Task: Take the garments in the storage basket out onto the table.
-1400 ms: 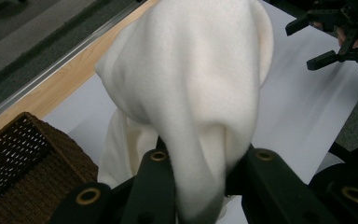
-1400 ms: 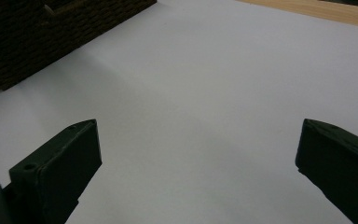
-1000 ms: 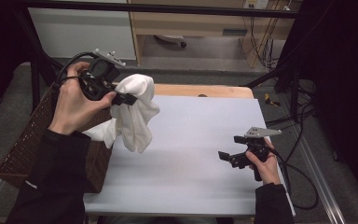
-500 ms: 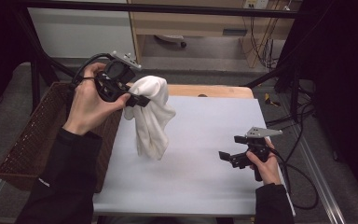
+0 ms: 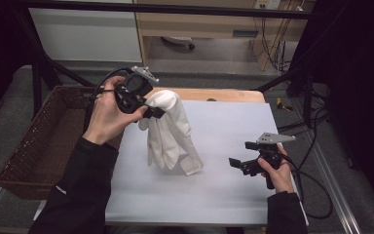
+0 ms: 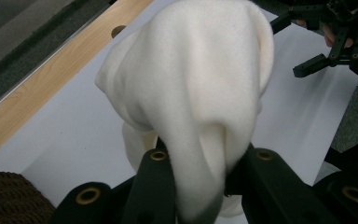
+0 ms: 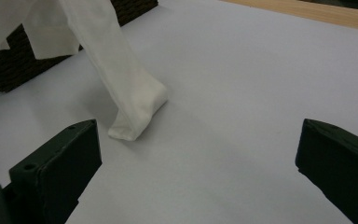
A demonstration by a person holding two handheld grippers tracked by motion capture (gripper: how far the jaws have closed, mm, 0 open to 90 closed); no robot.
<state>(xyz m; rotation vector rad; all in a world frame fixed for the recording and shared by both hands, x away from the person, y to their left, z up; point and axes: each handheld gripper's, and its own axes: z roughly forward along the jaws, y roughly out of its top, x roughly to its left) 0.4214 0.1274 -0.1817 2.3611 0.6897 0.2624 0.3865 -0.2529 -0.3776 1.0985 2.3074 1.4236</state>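
Note:
A white cloth hangs from my left gripper, which is shut on its bunched top above the table's left part. The cloth's lower end rests folded on the white table surface. Seen from the left gripper view, the cloth bulges out between the two black jaws and hides the gap between them. My right gripper stands open low over the table's right side, a hand's width from the cloth's end. Its own view has the wide-apart fingers framing the cloth's resting end.
A brown wicker basket stands off the table's left edge, also seen at the upper left of the right gripper view. A strip of bare wood runs along the table's far edge. Cables hang at the right.
My left gripper has carried the cloth from over the basket's edge rightward and downward over the table; the cloth's end now touches the surface. The right gripper has stayed put.

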